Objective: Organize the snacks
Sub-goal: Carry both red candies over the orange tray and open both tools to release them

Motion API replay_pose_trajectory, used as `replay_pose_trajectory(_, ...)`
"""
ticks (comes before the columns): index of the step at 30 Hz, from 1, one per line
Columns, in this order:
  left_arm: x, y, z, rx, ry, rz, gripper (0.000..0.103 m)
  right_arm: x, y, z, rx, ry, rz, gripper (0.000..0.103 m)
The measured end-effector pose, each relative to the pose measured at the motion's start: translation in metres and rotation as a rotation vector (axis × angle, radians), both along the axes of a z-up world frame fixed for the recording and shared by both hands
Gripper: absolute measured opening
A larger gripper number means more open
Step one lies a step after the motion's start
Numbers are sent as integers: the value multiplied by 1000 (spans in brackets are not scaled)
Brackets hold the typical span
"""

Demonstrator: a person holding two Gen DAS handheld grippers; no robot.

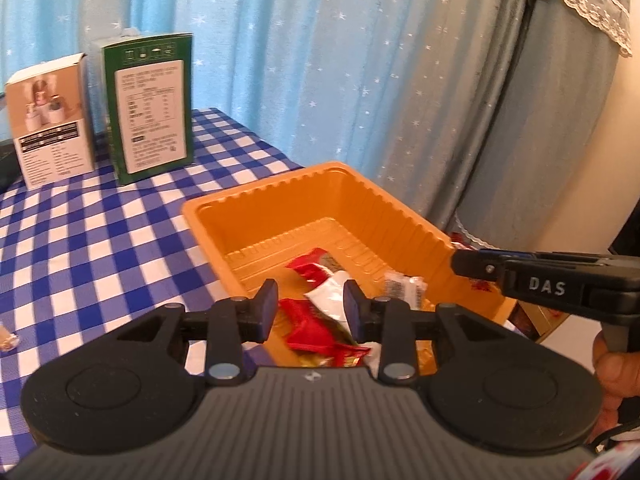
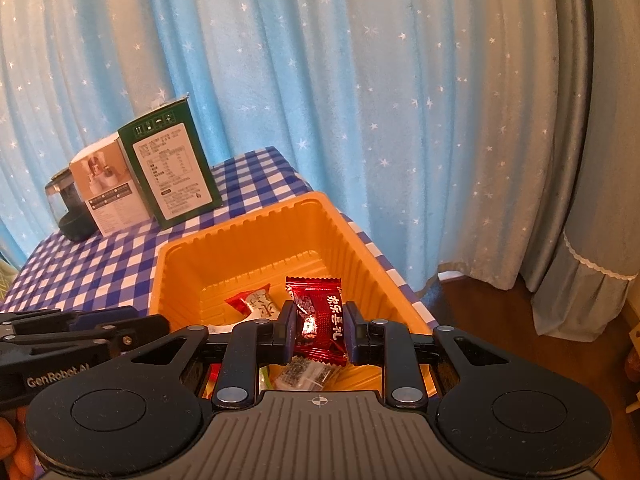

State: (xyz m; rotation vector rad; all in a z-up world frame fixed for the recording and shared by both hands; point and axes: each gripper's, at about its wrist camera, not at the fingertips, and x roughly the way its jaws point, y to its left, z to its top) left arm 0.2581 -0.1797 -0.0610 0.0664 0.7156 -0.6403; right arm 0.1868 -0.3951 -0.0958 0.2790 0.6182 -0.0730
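An orange plastic tray stands on the blue checked tablecloth and holds several wrapped snacks. In the left wrist view my left gripper is open and empty above the tray's near end, over red and white wrappers. In the right wrist view my right gripper hovers above the tray with a dark red candy packet between its fingers, touching the left pad; a gap shows on the right. A red and white snack lies on the tray floor. The right gripper also shows at the right of the left wrist view.
A green carton and a white box stand at the back of the table. A dark appliance stands beside them. Starred blue curtains hang behind. The table edge drops off just right of the tray.
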Motion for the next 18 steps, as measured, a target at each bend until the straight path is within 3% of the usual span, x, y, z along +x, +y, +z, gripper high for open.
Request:
replay_pose_trajectory(9, 1, 17, 1, 12, -1, 37, 32, 2, 8, 2, 24, -3, 42, 25)
replay_pose_trajectory(13, 1, 19, 3, 7, -3, 41, 32, 4, 9, 1, 80, -11, 72, 25)
replay_pose_trajectory(15, 1, 20, 4, 8, -2, 44, 32, 5, 7, 1, 87, -9, 56, 34)
replay_pose_trajectory(16, 2, 21, 4, 9, -2, 46, 32, 6, 6, 1, 96, -12, 46, 48)
replay_pose_trajectory(17, 1, 22, 4, 10, -2, 48, 32, 5, 3, 1, 112, -18, 37, 55)
replay_pose_trajectory(18, 1, 23, 3, 10, -1, 50, 32, 5, 1, 1, 126, -24, 28, 56)
